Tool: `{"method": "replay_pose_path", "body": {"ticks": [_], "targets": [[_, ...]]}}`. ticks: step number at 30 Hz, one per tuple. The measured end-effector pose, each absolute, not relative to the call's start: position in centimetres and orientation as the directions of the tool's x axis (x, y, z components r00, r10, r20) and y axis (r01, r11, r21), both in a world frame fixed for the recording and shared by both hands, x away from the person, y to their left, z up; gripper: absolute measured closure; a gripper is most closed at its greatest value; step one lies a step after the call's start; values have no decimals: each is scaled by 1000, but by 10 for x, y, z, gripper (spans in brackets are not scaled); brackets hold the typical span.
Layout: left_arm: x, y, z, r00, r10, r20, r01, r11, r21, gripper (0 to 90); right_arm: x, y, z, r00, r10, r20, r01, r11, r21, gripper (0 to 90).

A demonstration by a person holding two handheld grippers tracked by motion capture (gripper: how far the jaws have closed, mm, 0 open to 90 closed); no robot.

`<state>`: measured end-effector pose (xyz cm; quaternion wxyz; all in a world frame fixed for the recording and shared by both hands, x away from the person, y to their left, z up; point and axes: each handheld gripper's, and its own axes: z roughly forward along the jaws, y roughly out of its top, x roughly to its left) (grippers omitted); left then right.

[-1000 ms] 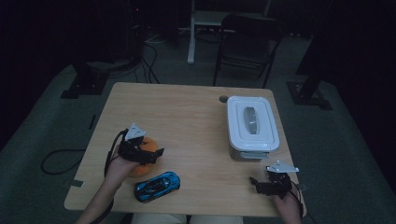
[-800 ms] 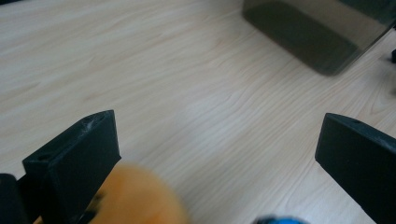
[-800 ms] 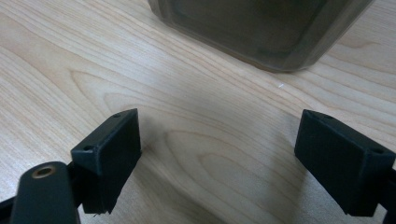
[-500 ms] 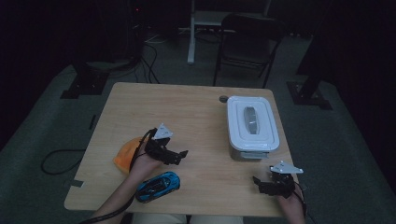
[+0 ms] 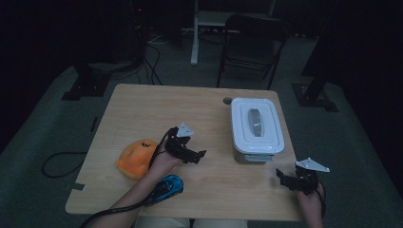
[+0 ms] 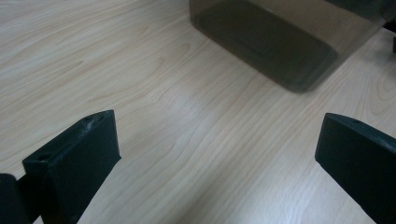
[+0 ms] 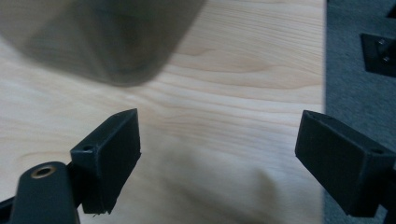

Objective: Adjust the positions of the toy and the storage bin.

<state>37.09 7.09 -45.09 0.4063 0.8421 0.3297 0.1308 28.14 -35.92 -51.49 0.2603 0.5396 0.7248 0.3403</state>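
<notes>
A lidded white-topped container (image 5: 255,129) stands on the right part of the wooden table (image 5: 142,109); its smoky wall (image 6: 271,44) fills the top of the left gripper view and its corner (image 7: 102,37) the top left of the right gripper view. My left gripper (image 5: 196,156) hovers open near the table's middle, left of the container, nothing between its jaws. An orange plush toy (image 5: 135,157) lies behind that hand, and a blue toy car (image 5: 166,187) sits by the forearm. My right gripper (image 5: 285,178) is open at the front right corner, empty.
A small round hole (image 5: 227,100) marks the table's far edge beside the container. A dark chair (image 5: 252,42) and stand legs (image 5: 81,83) sit on the floor beyond the table. The floor (image 7: 359,28) shows past the table's right edge.
My left gripper has left the orange plush toy on the table and travelled right toward the container, jaws open. The right gripper stayed near the front right corner.
</notes>
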Motion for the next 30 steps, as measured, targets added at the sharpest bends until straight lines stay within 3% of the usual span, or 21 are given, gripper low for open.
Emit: {"method": "replay_pose_path", "body": {"ticks": [16,30], "targets": [[417,31,-473,716,691,-98,521,-435,734,4,323,-368,-517,-230,973,30,609,120,784,138],[444,3,-482,704,705,-90,548,-458,700,4,366,-367,-510,-215,974,74,611,75,788,139]]}}
